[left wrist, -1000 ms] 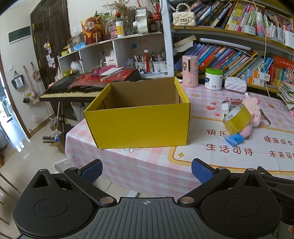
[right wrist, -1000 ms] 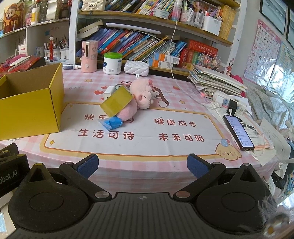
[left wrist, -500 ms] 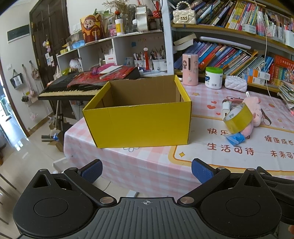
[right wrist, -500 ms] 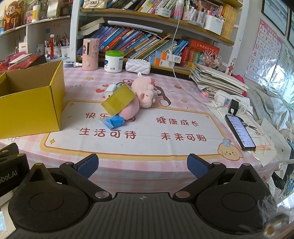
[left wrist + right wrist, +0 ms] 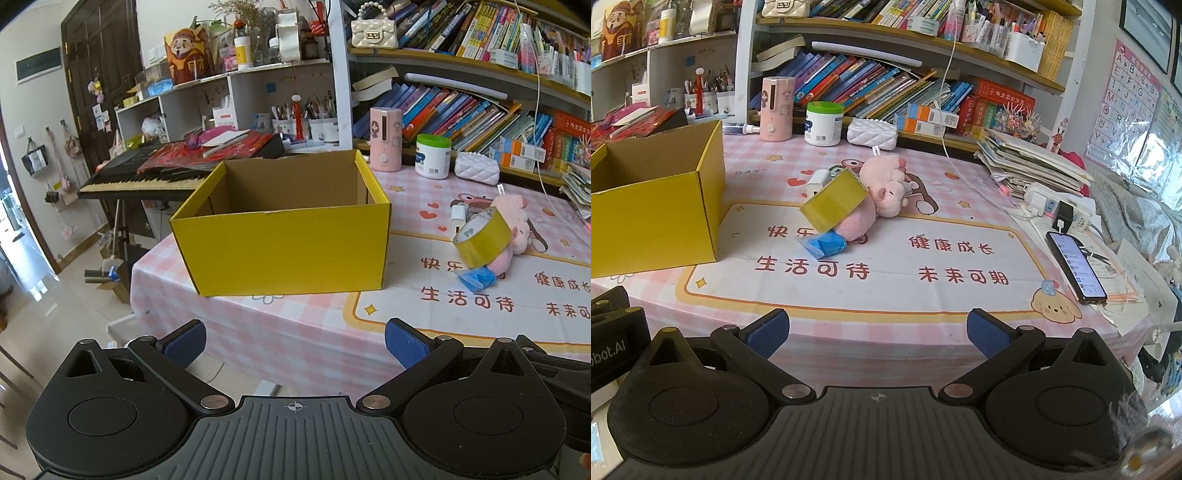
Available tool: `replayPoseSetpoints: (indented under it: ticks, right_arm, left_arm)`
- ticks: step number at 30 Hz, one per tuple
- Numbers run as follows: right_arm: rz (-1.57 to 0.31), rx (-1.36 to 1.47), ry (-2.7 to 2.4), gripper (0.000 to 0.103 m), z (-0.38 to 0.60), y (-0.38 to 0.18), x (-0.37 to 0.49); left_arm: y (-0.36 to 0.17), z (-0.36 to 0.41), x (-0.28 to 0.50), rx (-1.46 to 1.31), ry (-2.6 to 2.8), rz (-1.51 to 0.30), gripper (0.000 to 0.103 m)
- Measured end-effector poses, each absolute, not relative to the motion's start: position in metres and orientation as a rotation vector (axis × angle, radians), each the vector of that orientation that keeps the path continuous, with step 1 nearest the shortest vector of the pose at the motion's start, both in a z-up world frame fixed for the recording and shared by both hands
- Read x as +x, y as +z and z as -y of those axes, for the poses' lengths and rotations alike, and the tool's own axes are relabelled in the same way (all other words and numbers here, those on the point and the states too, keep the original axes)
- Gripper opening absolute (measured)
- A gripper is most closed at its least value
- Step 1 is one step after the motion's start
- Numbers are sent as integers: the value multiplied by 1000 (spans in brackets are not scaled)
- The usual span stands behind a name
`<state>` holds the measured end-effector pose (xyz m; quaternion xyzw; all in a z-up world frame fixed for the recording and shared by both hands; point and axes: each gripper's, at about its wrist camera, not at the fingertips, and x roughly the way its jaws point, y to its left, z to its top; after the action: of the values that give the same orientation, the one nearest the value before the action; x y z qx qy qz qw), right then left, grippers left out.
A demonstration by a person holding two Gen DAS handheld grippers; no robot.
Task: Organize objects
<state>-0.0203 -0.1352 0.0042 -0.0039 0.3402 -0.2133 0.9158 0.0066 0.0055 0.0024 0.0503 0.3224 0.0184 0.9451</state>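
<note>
An open yellow cardboard box point(image 5: 284, 243) stands on the pink checked tablecloth point(image 5: 295, 332); its inside looks empty. It also shows at the left in the right wrist view point(image 5: 653, 221). To its right lie a yellow tape roll point(image 5: 834, 205) leaning on a pink plush pig point(image 5: 882, 188), a blue packet point(image 5: 825, 246) and a white charger point(image 5: 817, 183). The tape point(image 5: 482, 236), pig point(image 5: 513, 221) and packet point(image 5: 476, 277) show in the left wrist view too. My left gripper point(image 5: 294, 345) is open and empty, short of the table edge. My right gripper point(image 5: 877, 334) is open and empty at the front edge.
At the back stand a pink dispenser point(image 5: 774, 109), a white jar with green lid point(image 5: 823, 123) and a white pouch point(image 5: 872, 134). A phone point(image 5: 1075, 266), power strip point(image 5: 1058, 206) and paper stack point(image 5: 1030, 160) lie at right. A keyboard point(image 5: 147, 177) stands behind the box.
Both grippers have drifted slightly toward the table; the box and the pile look a little nearer. Nothing on the table has moved.
</note>
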Motion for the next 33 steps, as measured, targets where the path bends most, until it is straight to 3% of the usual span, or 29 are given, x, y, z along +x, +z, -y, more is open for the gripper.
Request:
replayPoseSetpoints:
  ticks: [33]
  right_arm:
    - [-730,-10,-419,103,131,-2,-19]
  left_arm:
    - [-2,-10,4,99,58,-678,103]
